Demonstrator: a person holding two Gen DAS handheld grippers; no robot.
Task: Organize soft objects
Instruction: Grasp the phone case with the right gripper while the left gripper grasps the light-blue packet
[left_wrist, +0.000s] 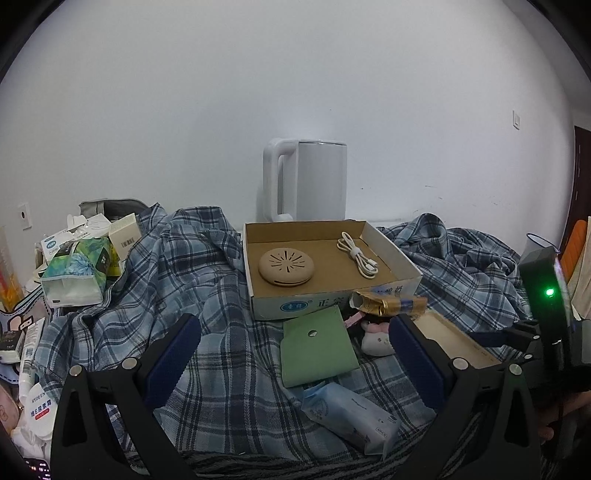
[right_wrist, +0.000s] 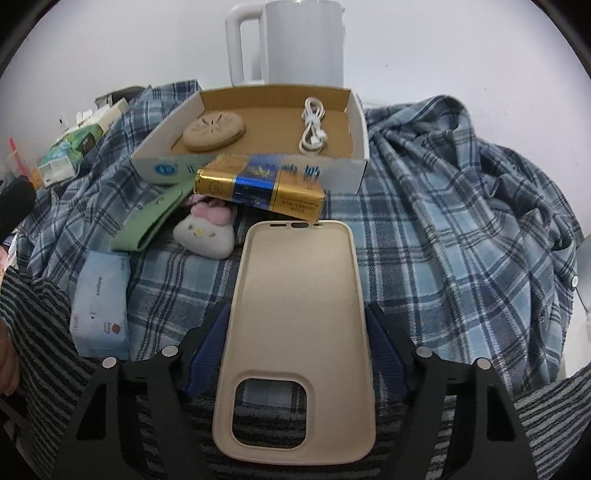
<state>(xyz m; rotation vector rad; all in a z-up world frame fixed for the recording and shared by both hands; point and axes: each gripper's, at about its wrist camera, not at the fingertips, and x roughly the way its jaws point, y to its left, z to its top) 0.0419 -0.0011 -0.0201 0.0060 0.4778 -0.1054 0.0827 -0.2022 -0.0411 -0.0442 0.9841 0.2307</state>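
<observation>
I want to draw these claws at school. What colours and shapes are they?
Both claws are alike. The left claw and the right claw each have two black plastic arms with triangle-shaped holes, round silver bolts and dark blue ribbed pads inside the tips. In the left view, the right claw's black body shows a small green light.

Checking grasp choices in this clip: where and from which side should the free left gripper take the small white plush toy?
Grip the white plush toy across its rounded lower body, coming down from above and from the near side. The gold packet overhangs its pink bow and the green pouch crowds one flank, so the far side is blocked. The left gripper is open; the right gripper holds the phone case.
</observation>
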